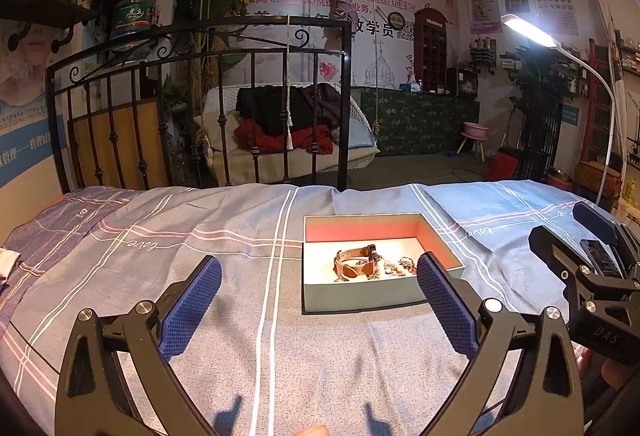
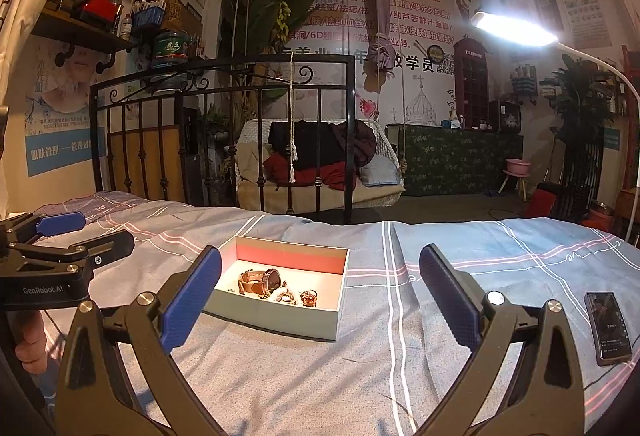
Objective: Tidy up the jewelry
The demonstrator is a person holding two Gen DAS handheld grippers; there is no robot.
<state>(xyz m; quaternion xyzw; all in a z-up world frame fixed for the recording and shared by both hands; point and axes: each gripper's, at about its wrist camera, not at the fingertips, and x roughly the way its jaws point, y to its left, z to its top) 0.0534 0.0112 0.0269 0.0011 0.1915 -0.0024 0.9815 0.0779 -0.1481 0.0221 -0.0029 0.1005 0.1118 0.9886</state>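
An open grey-green box [image 1: 360, 298] [image 2: 276, 320] with a pink inner wall lies on the bed. Inside it lie a brown leather-strap watch [image 1: 354, 263] [image 2: 258, 282] and a small heap of rings and chains [image 1: 398, 268] [image 2: 300, 298]. My left gripper [image 1: 318, 300] is open and empty, hovering just short of the box's near wall. My right gripper [image 2: 320, 300] is open and empty too, to the right of the box, its left finger [image 2: 192, 300] overlapping the box's left end. Each gripper shows in the other's view: the right gripper [image 1: 592, 260], the left gripper [image 2: 64, 232].
A grey-blue checked bedsheet [image 1: 240, 336] [image 2: 400, 356] covers the bed. A dark phone [image 2: 607, 328] lies on it at the right. A black iron bed frame [image 1: 200, 107] stands behind, and a white floor lamp [image 1: 528, 31] [image 2: 516, 25] shines from the right.
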